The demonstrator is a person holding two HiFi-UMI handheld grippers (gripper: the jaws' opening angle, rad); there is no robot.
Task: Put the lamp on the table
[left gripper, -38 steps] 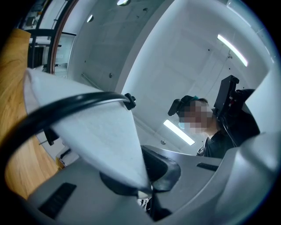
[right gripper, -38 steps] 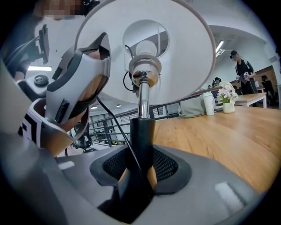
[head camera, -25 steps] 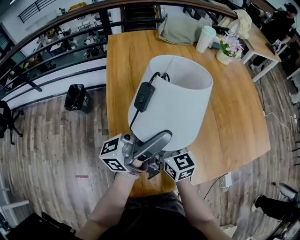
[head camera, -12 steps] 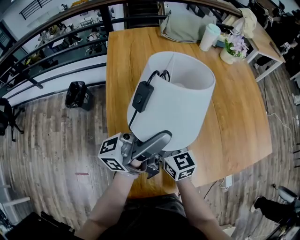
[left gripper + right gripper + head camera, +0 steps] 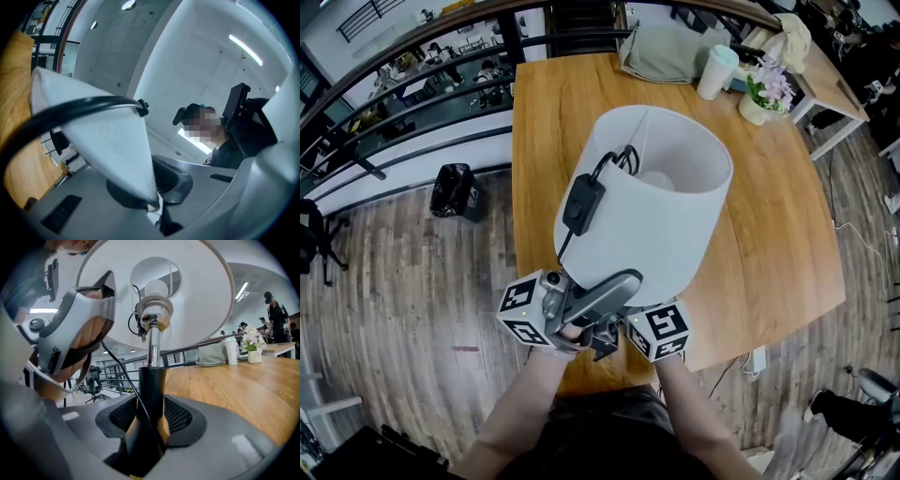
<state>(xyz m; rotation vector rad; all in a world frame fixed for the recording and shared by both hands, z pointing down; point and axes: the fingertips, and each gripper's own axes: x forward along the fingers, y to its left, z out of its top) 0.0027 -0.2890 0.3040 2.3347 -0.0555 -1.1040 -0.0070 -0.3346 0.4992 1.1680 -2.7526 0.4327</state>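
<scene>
A lamp with a white drum shade [image 5: 647, 206] is held up over the near edge of the wooden table [image 5: 778, 234]. Its black cord with an inline switch [image 5: 583, 204] hangs over the shade's left side. My left gripper [image 5: 605, 286] is shut on the shade's lower rim [image 5: 108, 150], and the cord [image 5: 70, 110] runs across that view. My right gripper [image 5: 149, 420] is shut on the lamp's black stem [image 5: 151, 394] under the shade; its pads press on both sides. In the head view only its marker cube [image 5: 661, 330] shows. The bulb [image 5: 154, 289] sits inside the shade.
A white cup [image 5: 715, 73], a flower pot [image 5: 764, 98] and a grey bag [image 5: 661, 54] stand at the table's far end. A dark railing [image 5: 412, 103] runs along the left, with a black bin [image 5: 455, 192] on the wood floor beside the table.
</scene>
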